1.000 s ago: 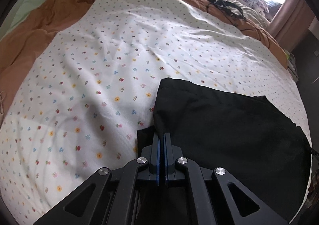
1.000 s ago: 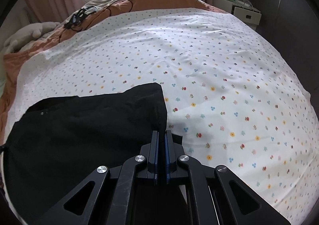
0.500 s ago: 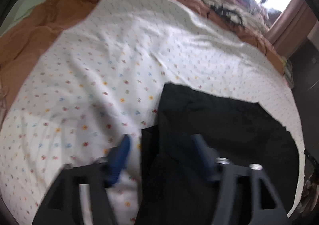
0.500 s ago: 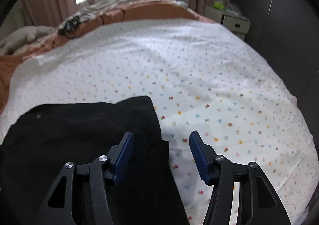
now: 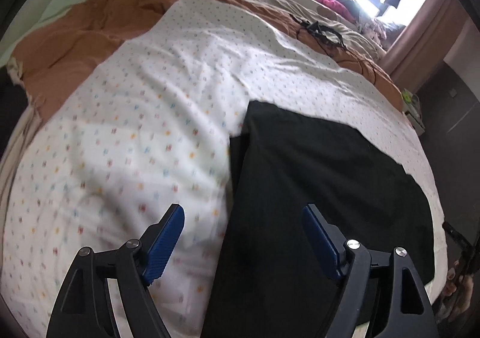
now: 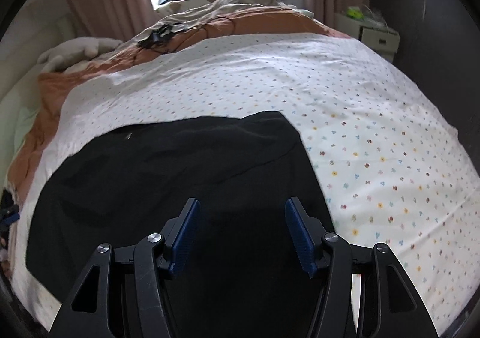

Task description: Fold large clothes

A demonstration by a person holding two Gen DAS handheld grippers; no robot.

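change: left tongs [image 5: 243, 227] and right tongs [image 6: 241, 224] just opened, released, off black garment [image 6: 180, 182] | meaning: fold laid on bed [image 6: 375, 128]; next fold pending

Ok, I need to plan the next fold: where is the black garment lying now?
The black garment lies flat on the flower-print sheet at the bed's near edge, lower left in the right wrist view and lower right in the left wrist view, well short of the orange quilt.

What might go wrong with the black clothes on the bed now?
1. The black garment lies near the bed's near edge; it may slide off.
2. Its folded edge sits uneven over the flowered sheet, so the next fold may come out crooked.
3. Both grippers, left and right, are open; regrasping could bunch the cloth.
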